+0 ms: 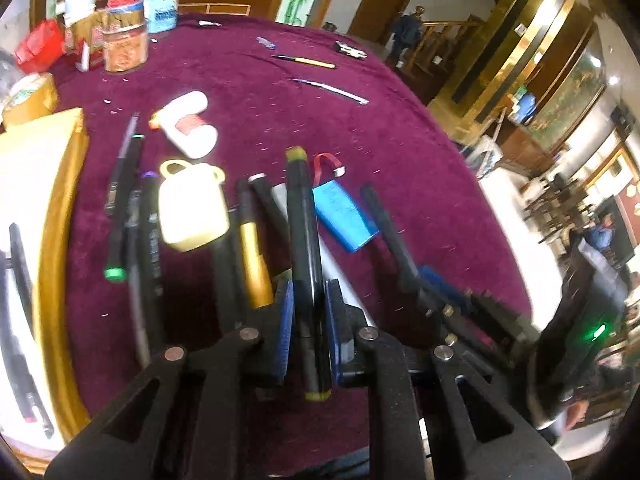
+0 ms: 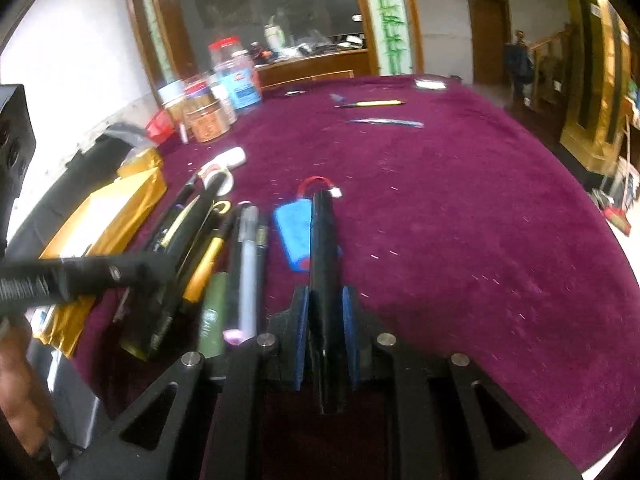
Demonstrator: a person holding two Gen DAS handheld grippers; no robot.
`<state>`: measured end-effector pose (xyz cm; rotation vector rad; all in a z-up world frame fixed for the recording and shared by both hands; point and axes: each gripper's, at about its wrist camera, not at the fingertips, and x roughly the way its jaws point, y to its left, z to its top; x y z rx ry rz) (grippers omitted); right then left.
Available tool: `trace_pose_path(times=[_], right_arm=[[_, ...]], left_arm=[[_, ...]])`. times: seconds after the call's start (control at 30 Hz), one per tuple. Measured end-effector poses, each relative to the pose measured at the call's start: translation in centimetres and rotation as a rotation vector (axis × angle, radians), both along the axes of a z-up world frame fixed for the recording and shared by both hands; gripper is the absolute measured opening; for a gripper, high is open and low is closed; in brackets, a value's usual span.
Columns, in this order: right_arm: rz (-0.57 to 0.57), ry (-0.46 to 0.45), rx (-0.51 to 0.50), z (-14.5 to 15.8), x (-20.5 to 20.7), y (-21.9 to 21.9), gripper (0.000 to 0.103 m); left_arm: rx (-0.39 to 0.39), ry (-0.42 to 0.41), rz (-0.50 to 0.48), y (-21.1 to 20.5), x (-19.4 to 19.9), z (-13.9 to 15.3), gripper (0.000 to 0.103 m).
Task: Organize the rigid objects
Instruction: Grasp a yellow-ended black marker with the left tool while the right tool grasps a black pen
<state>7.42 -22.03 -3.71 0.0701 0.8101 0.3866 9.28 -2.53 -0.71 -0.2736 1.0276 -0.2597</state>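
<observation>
My left gripper point(image 1: 310, 300) is shut on a black marker with yellow-green ends point(image 1: 304, 232), held over a row of pens and markers point(image 1: 132, 216) on the maroon tablecloth point(image 1: 400, 152). My right gripper point(image 2: 325, 308) is shut on a black pen point(image 2: 323, 248), held above a blue battery pack with red wire point(image 2: 292, 232). The battery pack also shows in the left wrist view point(image 1: 344, 212). A yellow plastic piece point(image 1: 192, 208) and a white glue bottle point(image 1: 188, 120) lie among the pens. The row of pens point(image 2: 224, 256) lies to the left of my right gripper.
A gold box point(image 1: 36, 184) lies at the left table edge. Jars and containers point(image 1: 124, 44) stand at the far left. A yellow pen point(image 1: 308, 62) and a clear-wrapped stick point(image 1: 332, 90) lie far across the table. The left gripper's arm point(image 2: 80, 276) crosses the right wrist view.
</observation>
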Motion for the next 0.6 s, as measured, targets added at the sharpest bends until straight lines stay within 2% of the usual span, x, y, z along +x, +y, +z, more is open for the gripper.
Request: trace_pose_path(times=[0.07, 0.13, 0.23, 0.33, 0.5, 0.6], right_arm=[[-0.025, 0.026, 0.014, -0.3, 0.4, -0.9, 0.015], [-0.032, 0.059, 0.014, -0.7, 0.8, -1.3, 0.015], [-0.017, 0.063, -0.011, -1.2, 0.8, -0.9, 0.015], [-0.016, 0.058, -0.028, -1.5, 0.9, -0.3, 0.015], [-0.025, 0.045, -0.043, -1.6, 0.6, -0.1, 0.015], [-0.029, 0.031, -0.056, -1.6, 0.4, 0.3, 0.016]], left_arm=[[-0.051, 0.009, -0.031, -0.2, 0.2, 0.2, 0.012], [-0.039, 0.027, -0.022, -0.3, 0.6, -0.3, 0.012], [-0.052, 0.064, -0.01, -0.2, 0.7, -1.6, 0.012], [-0.021, 0.099, -0.011, -0.6, 0.5, -2.7, 0.012], [-0.005, 0.104, -0.025, -0.9, 0.4, -2.9, 0.013], [0.007, 0.117, -0.038, -1.3, 0.5, -3.5, 0.018]])
